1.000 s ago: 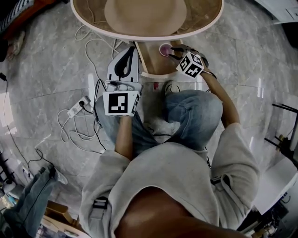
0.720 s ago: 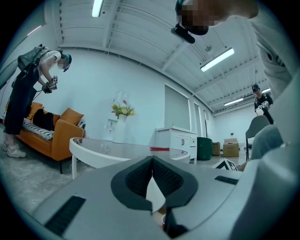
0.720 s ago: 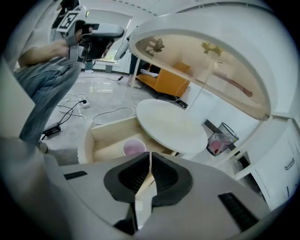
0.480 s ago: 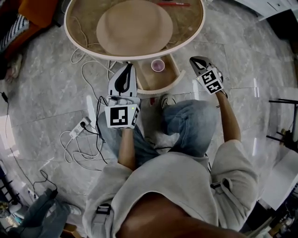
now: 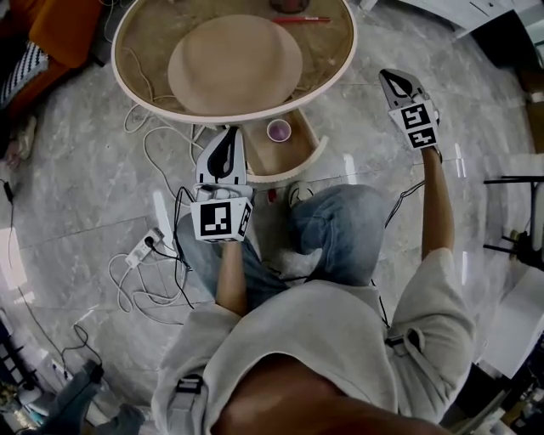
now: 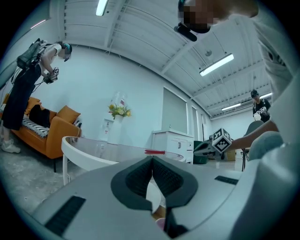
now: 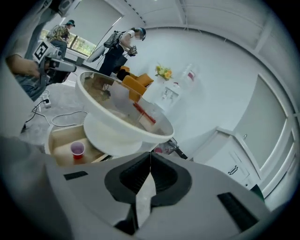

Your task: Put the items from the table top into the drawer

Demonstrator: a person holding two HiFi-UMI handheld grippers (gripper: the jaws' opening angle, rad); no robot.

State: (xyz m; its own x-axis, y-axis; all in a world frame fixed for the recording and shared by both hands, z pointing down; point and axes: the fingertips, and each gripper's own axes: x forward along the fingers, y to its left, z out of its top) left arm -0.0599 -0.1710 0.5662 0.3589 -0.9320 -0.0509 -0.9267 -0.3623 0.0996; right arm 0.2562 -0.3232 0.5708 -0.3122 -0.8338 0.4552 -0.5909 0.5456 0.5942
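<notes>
Currently, my left gripper (image 5: 229,136) points level just beside the left side of the open drawer (image 5: 316,151), below the near rim of the round table (image 5: 127,81). Its fingers are closed pad to pad, with nothing between them. My right gripper (image 5: 393,78) hangs to the right of the table, well apart from the drawer, and tilts down toward the table top. Its fingers are likewise closed and empty. A pink cup (image 5: 279,130) stands upright inside the drawer, toward its far end. A red pen (image 5: 302,19) lies on the table top near the far rim, apart from both grippers.
</notes>
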